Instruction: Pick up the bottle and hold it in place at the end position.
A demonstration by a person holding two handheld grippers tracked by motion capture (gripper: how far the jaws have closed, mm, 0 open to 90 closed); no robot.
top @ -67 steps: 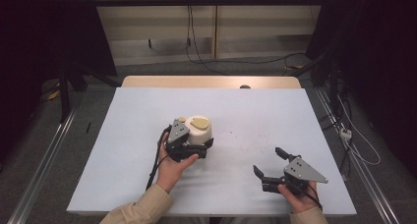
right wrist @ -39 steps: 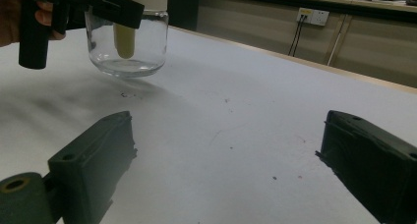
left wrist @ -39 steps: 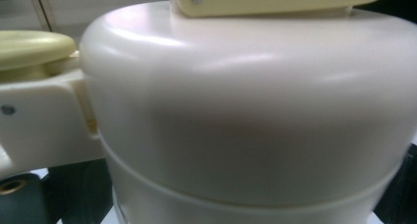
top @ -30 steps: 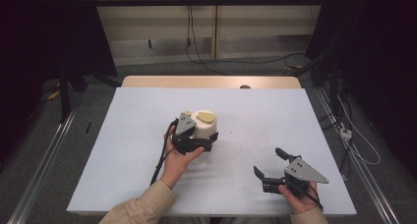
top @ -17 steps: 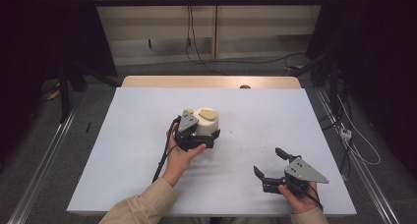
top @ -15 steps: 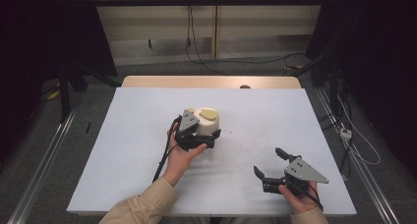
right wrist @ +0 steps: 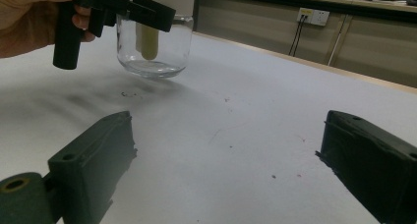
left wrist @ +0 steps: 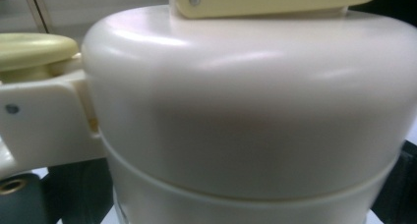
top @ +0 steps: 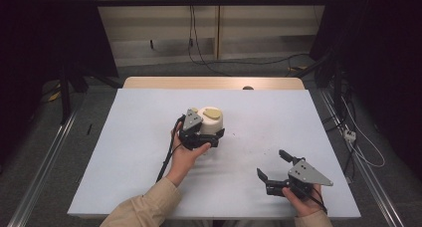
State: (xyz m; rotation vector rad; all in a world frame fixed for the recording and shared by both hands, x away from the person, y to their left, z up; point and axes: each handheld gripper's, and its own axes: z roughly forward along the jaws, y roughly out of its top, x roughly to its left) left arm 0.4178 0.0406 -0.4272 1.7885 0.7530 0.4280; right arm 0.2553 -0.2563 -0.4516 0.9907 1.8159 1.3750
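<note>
Cream plastic lid (top: 211,118) atop clear glass jar (right wrist: 155,49), centre of the high view, clamped between the jaws of the left gripper (top: 199,136), probably to steady or shift the vessel. Jar base raised slightly off the white table (top: 124,137) in the right gripper view. Left forearm angled inward from bottom. Right gripper (top: 278,172) spread wide, empty, parked lower right.
</note>
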